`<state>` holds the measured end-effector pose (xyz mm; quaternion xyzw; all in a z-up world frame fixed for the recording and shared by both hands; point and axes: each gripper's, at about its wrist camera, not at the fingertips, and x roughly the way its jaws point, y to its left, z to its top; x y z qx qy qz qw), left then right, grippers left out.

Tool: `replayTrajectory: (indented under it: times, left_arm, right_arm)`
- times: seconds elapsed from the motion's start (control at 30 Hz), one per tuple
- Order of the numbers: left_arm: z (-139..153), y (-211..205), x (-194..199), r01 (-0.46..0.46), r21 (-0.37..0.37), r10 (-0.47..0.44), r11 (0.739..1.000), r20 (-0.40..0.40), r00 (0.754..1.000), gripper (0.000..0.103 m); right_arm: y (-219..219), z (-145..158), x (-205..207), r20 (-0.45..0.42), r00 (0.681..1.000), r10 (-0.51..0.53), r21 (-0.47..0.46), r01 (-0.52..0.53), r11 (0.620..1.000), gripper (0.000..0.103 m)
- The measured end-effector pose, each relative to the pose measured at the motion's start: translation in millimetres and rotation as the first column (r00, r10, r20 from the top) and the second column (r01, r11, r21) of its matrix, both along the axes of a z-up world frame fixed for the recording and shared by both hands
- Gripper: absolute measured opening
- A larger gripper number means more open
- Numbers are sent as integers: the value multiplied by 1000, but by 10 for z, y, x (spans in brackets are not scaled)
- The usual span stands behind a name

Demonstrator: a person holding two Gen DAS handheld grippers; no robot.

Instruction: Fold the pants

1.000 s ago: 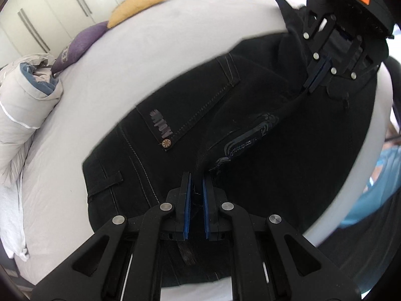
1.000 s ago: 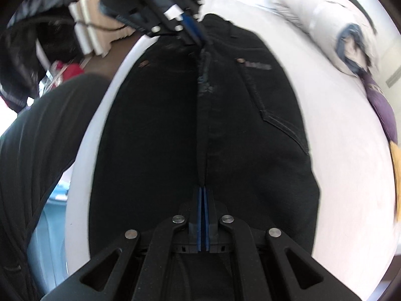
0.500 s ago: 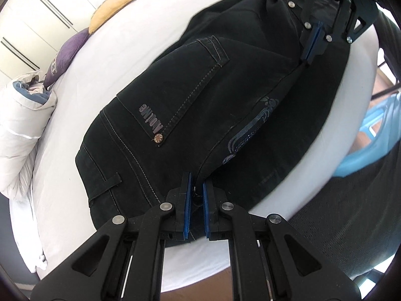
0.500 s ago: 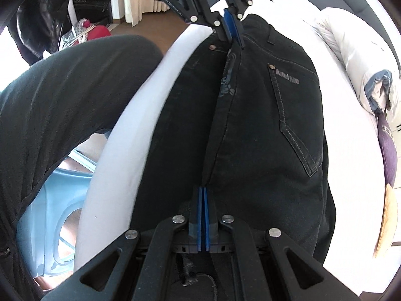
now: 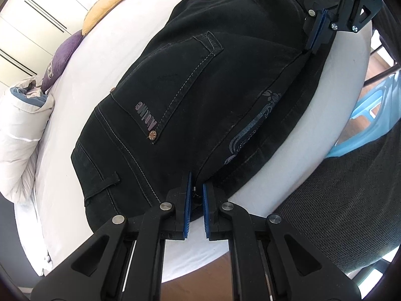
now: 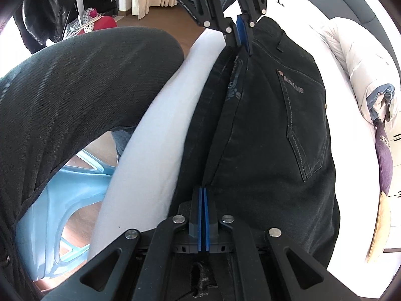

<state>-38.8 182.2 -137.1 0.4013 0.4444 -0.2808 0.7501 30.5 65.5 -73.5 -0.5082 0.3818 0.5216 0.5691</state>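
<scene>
Black jeans (image 5: pixel 190 105) lie on a white bed (image 5: pixel 100 57), folded lengthwise with a back pocket facing up. They also show in the right wrist view (image 6: pixel 270 130). My left gripper (image 5: pixel 197 190) is shut on the waistband end of the jeans at the near fold edge; it shows at the top of the right wrist view (image 6: pixel 241 36). My right gripper (image 6: pixel 202 198) is shut on the same fold edge farther along; it shows at the top right of the left wrist view (image 5: pixel 317 40). The edge is stretched straight between them, near the bed's edge.
A white duvet (image 5: pixel 22 130), a purple pillow (image 5: pixel 62 55) and a yellow pillow (image 5: pixel 105 7) lie at the far side of the bed. A light-blue plastic stool (image 6: pixel 57 188) and the person's dark-clad leg (image 6: pixel 75 87) are beside the bed.
Both grippers have carried the held fold edge toward the bed's near edge. The jeans have flattened out, with the upper layer now lying over the lower one.
</scene>
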Motion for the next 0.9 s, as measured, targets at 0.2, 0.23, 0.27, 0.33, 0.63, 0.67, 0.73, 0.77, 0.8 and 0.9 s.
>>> replayTrajectory:
  times: [0.2, 0.23, 0.27, 0.33, 0.63, 0.67, 0.73, 0.77, 0.8, 0.9]
  left_arm:
    - [77, 154, 258, 6, -4, -6, 1000, 0, 1000, 7]
    - [70, 150, 265, 6, -3, -6, 1000, 0, 1000, 7]
    - [62, 139, 269, 8, -1, -8, 1000, 2, 1000, 7]
    - [61, 103, 223, 2, -4, -2, 1000, 3, 1000, 7]
    - [-5, 150, 241, -20, -9, 20, 1000, 10, 1000, 8]
    - [-37, 144, 260, -23, -5, 23, 1000, 6, 1000, 8]
    - [-65, 135, 293, -23, 0, 23, 1000, 22, 999, 10]
    - [-68, 134, 305, -26, -1, 26, 1000, 31, 999, 11]
    - [-63, 141, 312, -36, 0, 36, 999, 35, 999, 12]
    - [-30, 204, 329, -76, 38, 75, 996, 30, 997, 28]
  right_arm:
    - [6, 39, -34, -11, 1000, -26, 19, 26, 999, 3]
    - [6, 43, -38, -11, 1000, -25, 20, 25, 999, 3]
    - [14, 41, -51, -8, 1000, -24, 17, 24, 1000, 3]
    - [24, 42, -54, -5, 1000, -30, 16, 30, 999, 3]
    - [-16, 6, -82, -8, 998, -56, 16, 56, 998, 3]
    - [-8, -13, -63, -17, 998, -64, 13, 64, 998, 3]
    - [-4, -59, -30, -28, 997, -75, 9, 76, 997, 4]
    - [-2, -73, -4, -38, 995, -95, 13, 96, 995, 4]
    - [-8, -80, 13, -47, 993, -111, 19, 112, 994, 4]
    - [-34, -78, 14, -47, 989, -141, 35, 142, 989, 6]
